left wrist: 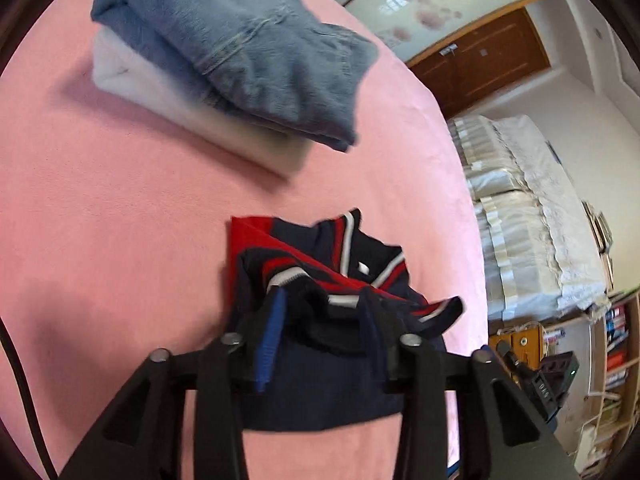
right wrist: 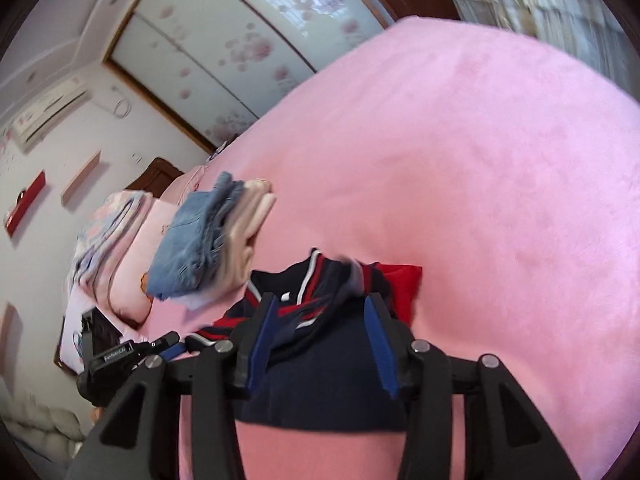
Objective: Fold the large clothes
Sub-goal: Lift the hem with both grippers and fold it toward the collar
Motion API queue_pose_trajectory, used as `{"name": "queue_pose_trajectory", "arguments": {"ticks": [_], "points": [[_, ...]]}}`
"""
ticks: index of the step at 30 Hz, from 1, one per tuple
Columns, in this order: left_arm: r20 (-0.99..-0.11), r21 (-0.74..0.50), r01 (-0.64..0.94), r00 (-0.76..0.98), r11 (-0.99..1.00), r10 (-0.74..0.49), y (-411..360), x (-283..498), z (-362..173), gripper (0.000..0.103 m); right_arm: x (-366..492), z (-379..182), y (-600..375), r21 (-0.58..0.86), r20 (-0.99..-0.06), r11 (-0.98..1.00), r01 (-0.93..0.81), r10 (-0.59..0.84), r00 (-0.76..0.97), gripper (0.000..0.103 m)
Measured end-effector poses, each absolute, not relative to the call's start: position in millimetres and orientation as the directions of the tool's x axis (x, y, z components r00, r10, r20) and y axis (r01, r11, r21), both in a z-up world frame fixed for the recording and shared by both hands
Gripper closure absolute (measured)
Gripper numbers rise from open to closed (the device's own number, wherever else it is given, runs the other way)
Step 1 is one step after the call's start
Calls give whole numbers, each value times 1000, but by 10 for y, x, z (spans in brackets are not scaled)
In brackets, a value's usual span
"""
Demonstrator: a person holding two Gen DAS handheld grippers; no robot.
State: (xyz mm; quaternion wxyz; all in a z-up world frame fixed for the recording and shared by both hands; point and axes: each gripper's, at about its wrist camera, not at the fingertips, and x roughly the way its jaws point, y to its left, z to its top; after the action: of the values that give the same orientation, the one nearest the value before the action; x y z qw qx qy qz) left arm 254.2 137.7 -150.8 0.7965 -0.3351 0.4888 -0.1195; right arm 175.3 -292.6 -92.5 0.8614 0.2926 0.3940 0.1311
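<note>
A folded navy garment with red and white stripes (left wrist: 320,392) lies on the pink bed cover (left wrist: 120,200); it also shows in the right wrist view (right wrist: 328,384). My left gripper (left wrist: 324,300) is open, its blue-padded fingers (left wrist: 272,340) straddling the garment's bunched striped edge. My right gripper (right wrist: 324,304) is open too, its fingers (right wrist: 380,344) standing either side of the garment's top. The left gripper's body (right wrist: 120,356) shows at the left of the right wrist view.
A stack of folded clothes, blue jeans (left wrist: 248,40) over a white piece (left wrist: 168,108), lies further up the bed, also in the right wrist view (right wrist: 200,240). Pillows (right wrist: 116,240), a wardrobe (right wrist: 224,52), curtains (left wrist: 520,216) and shelves (left wrist: 612,352) surround the bed.
</note>
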Motion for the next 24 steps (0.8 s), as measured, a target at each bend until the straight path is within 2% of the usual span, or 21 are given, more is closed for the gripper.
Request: {"name": "queue_pose_trajectory", "arguments": {"ticks": [9,20,24], "points": [[-706,-599,-55,506,799,-495,1435,2589,-1702,64,1906,-1288,-2707,423,-713,904,-57,371,595,58],[-606,-631,90,563,770,-562,1601,2468,-1712,64,2343,-1354,-2554,398,-731,911,-111,388,562,58],[-644,-564,127,550,816,-531,1595,2485,-1710,64,2465,-1387,-2554,403,-730,909,-109,391,561,58]]}}
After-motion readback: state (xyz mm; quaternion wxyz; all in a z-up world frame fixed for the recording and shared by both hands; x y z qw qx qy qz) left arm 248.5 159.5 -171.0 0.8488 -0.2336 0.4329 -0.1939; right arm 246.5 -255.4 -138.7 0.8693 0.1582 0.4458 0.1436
